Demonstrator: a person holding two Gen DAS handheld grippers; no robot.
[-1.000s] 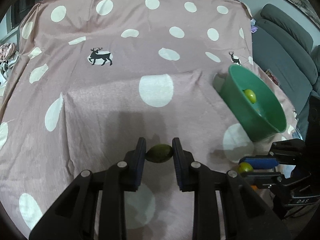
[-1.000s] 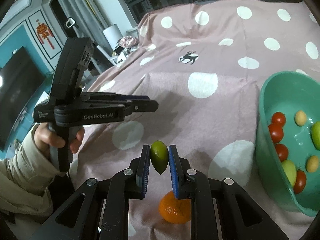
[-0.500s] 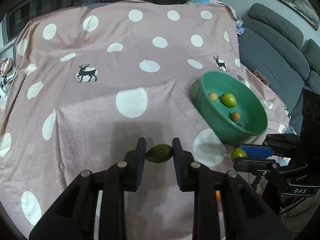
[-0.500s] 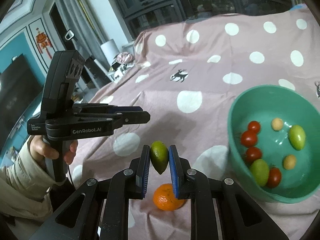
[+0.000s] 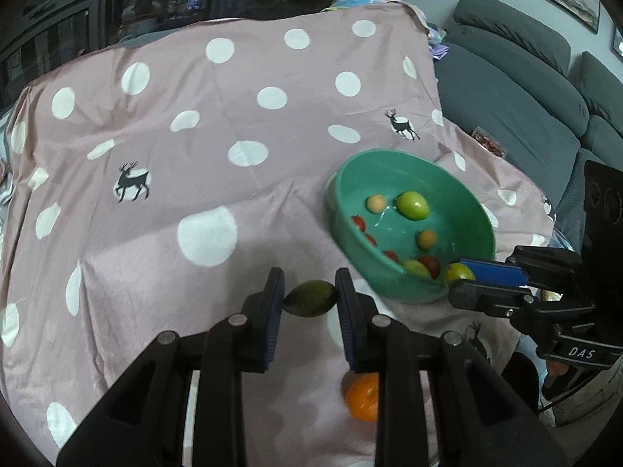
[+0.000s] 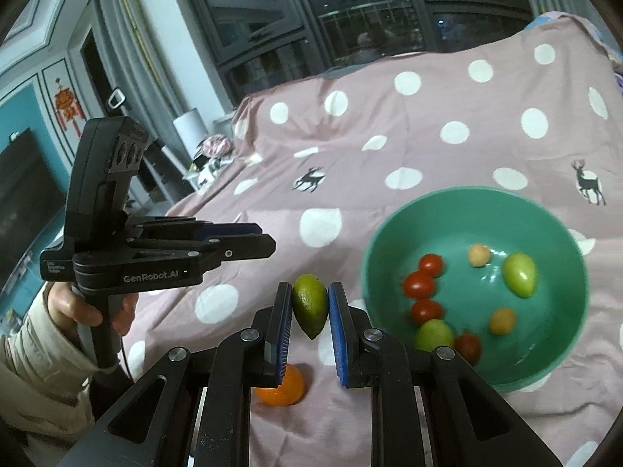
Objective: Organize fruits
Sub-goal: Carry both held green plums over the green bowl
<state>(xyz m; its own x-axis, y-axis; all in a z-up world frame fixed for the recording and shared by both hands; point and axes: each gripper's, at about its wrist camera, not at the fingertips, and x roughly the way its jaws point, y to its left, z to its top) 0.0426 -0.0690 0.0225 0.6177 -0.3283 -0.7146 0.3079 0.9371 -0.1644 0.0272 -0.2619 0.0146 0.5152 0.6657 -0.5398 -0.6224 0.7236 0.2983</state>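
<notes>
My left gripper (image 5: 309, 299) is shut on a dark green fruit (image 5: 310, 299), held above the cloth, left of the green bowl (image 5: 350, 241). My right gripper (image 6: 310, 303) is shut on a green lime-like fruit (image 6: 310, 304), held left of the bowl (image 6: 373, 292); it also shows in the left wrist view (image 5: 459, 272) beside the bowl's near rim. The bowl holds several red tomatoes (image 6: 418, 285), green fruits (image 6: 520, 274) and small tan fruits (image 6: 479, 255). An orange (image 6: 282, 389) lies on the cloth below both grippers, also in the left wrist view (image 5: 363, 397).
A pink polka-dot cloth with deer prints (image 5: 202, 179) covers the table. A grey sofa (image 5: 545, 89) stands to the right. The left hand-held gripper (image 6: 136, 257) shows at the left in the right wrist view. A dark TV (image 6: 19, 194) and windows are behind.
Both grippers have risen and tilted, each still holding its fruit. The bowl now shows lower and nearer in both views, and the orange has come into the left wrist view.
</notes>
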